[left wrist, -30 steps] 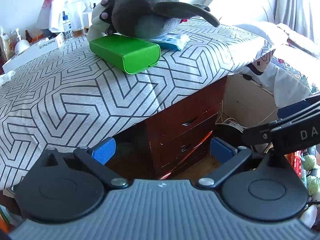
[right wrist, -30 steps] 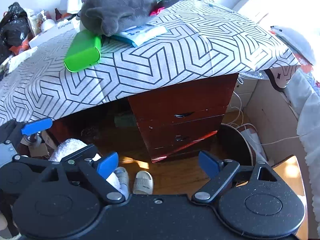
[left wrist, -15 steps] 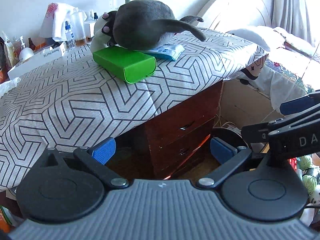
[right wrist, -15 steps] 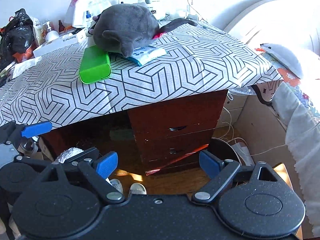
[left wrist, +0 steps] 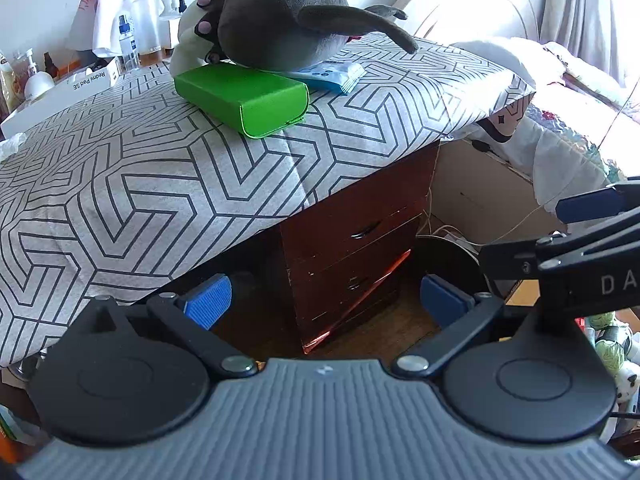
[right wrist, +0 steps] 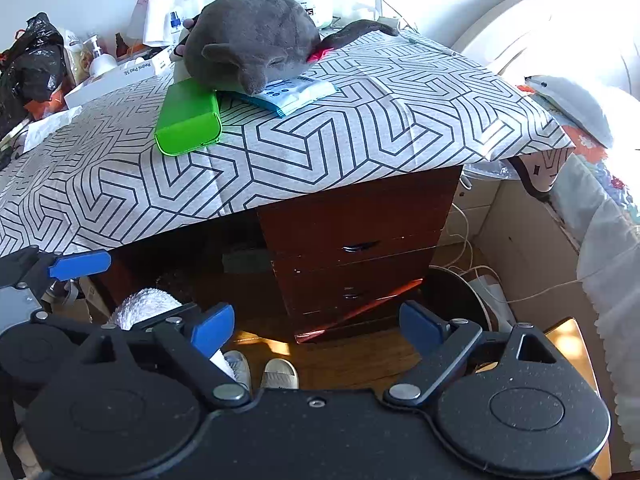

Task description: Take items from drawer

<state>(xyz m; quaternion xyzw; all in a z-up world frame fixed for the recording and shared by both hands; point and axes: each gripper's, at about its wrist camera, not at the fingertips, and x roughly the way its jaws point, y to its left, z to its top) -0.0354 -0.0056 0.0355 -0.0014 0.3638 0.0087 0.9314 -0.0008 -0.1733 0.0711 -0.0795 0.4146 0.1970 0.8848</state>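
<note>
A dark red wooden drawer unit point(left wrist: 352, 240) point(right wrist: 356, 248) stands under the desk's right end, both drawers shut. On the patterned cloth point(left wrist: 120, 168) point(right wrist: 360, 128) lie a green case point(left wrist: 244, 100) point(right wrist: 188, 120), a grey plush toy point(left wrist: 280, 20) point(right wrist: 256, 48) and a blue-white wipes pack point(left wrist: 336, 76) point(right wrist: 296, 96). My left gripper point(left wrist: 324, 300) is open and empty, in front of the unit. My right gripper point(right wrist: 316, 322) is open and empty, held back from the drawers. The right gripper also shows at the left wrist view's right edge point(left wrist: 592, 200).
Bottles and a white box point(right wrist: 116, 76) crowd the desk's back left. A black bag point(right wrist: 32, 68) sits far left. A bed point(right wrist: 580, 112) is on the right, with cables and a dark round bin point(right wrist: 452, 296) beside the unit. Slippers point(right wrist: 280, 372) lie on the floor.
Both grippers have risen and pulled back a little, so the desk top and its items sit lower in view. Both stay open and empty.
</note>
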